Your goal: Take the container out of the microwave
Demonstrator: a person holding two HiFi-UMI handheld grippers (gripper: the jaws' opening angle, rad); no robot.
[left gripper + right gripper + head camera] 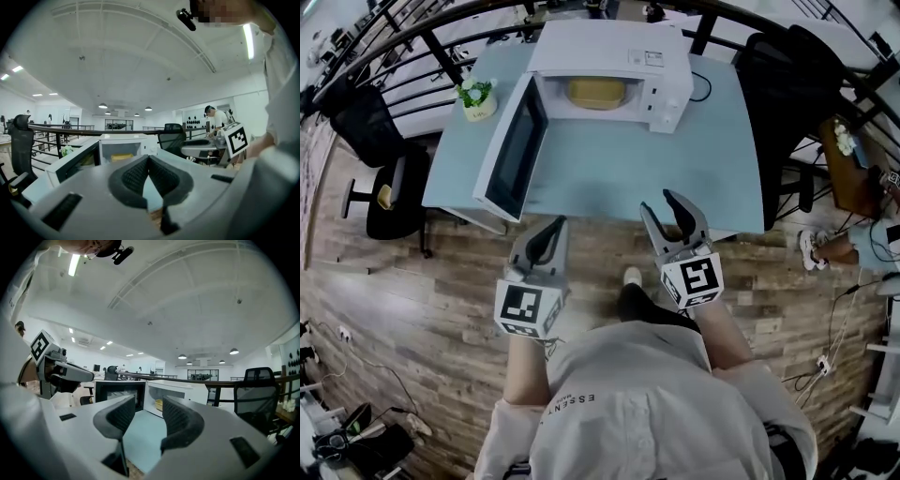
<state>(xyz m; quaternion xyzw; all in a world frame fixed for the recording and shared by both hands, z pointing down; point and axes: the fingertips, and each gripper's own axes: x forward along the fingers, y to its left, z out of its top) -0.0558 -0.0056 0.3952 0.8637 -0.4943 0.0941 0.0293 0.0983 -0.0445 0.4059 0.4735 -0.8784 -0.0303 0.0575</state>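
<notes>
A white microwave (614, 70) stands at the far side of a light blue table (609, 178), its door (514, 150) swung open to the left. Inside it sits a yellow container (595, 92), also seen as the container (122, 157) and the container (159, 404) in the gripper views. My left gripper (555, 227) hovers at the table's near edge, shut on nothing; its jaws meet at the tips (149, 158). My right gripper (658, 202) is beside it, open and empty (149, 405). Both are well short of the microwave.
A small potted plant (476, 98) stands on the table left of the open door. Black office chairs stand at the left (380, 169) and right (792, 75) of the table. A black railing (412, 33) runs behind. Another person's feet (820, 246) show at the right.
</notes>
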